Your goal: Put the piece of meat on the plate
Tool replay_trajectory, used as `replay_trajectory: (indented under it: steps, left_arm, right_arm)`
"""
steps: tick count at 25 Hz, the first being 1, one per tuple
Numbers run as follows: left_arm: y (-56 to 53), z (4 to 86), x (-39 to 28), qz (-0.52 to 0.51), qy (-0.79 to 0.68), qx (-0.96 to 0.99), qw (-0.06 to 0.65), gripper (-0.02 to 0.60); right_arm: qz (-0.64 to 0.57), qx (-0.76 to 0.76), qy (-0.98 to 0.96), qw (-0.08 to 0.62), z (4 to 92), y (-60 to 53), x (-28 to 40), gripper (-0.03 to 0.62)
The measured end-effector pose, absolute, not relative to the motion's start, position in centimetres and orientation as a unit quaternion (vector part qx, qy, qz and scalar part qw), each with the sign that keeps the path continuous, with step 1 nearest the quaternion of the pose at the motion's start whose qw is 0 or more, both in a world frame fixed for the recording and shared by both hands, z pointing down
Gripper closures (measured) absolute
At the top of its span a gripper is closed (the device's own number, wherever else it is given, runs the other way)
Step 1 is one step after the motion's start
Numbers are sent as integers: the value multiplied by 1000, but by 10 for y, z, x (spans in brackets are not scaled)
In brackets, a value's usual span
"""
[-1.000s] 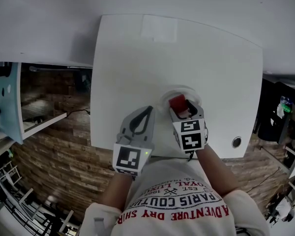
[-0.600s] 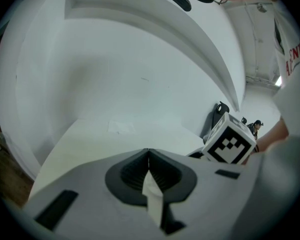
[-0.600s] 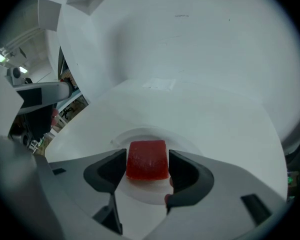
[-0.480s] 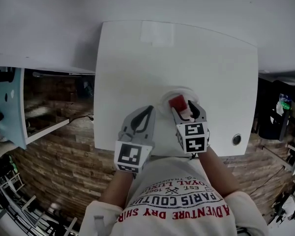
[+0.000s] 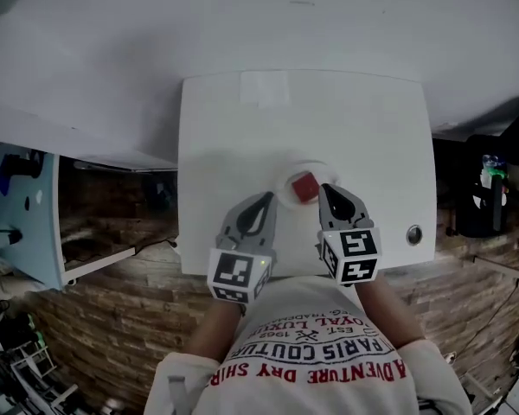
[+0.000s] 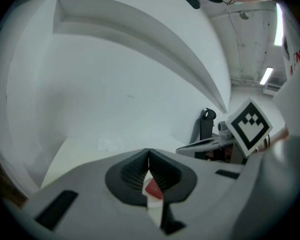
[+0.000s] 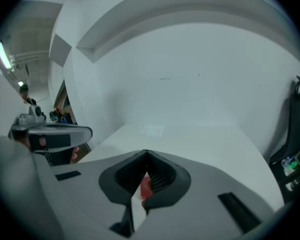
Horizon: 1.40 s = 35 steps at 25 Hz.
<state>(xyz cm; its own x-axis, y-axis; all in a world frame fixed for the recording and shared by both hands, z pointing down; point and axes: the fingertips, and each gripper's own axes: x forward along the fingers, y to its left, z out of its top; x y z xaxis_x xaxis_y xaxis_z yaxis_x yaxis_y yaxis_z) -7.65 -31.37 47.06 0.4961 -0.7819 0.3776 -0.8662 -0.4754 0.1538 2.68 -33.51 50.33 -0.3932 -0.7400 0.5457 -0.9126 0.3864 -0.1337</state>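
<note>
1. The left gripper (image 5: 264, 200) is hanging over the white table (image 5: 242, 119), just left of the plate (image 5: 285, 182). Its jaws are pressing together and holding nothing.
2. The red piece of meat (image 5: 305, 187) is lying on the plate, between the two grippers and touching neither.
3. The right gripper (image 5: 327, 188) is hovering just right of the meat. Its jaws have just been closing and are now meeting tip to tip, gripping nothing.
</note>
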Motion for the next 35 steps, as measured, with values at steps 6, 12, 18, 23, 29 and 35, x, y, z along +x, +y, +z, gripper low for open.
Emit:
replay_trajectory:
  steps: [6, 12, 18, 23, 29, 35]
  left_arm:
    - [-316, 414, -79, 102, -481, 866, 92, 575]
    - [-316, 360, -74, 67, -477, 876, 33, 575]
    - [-316, 336, -68, 59, -475, 878, 0, 575]
    - [-321, 330, -69, 54, -479, 876, -3, 575]
    - [-326, 332, -73, 55, -487, 872, 1, 575]
    - [-330, 336, -74, 58, -488, 871, 8, 575]
  right_arm:
    - [149, 536, -822, 122, 429, -324, 33, 582]
    - [85, 552, -825, 87, 374, -315, 38, 582]
    - [60, 559, -824, 71, 349, -316, 38, 582]
    - [64, 559, -824, 68, 349, -319, 39, 582]
    - [69, 559, -823, 73, 356, -323, 40, 582]
    - [60, 558, -824, 78, 358, -325, 39, 582]
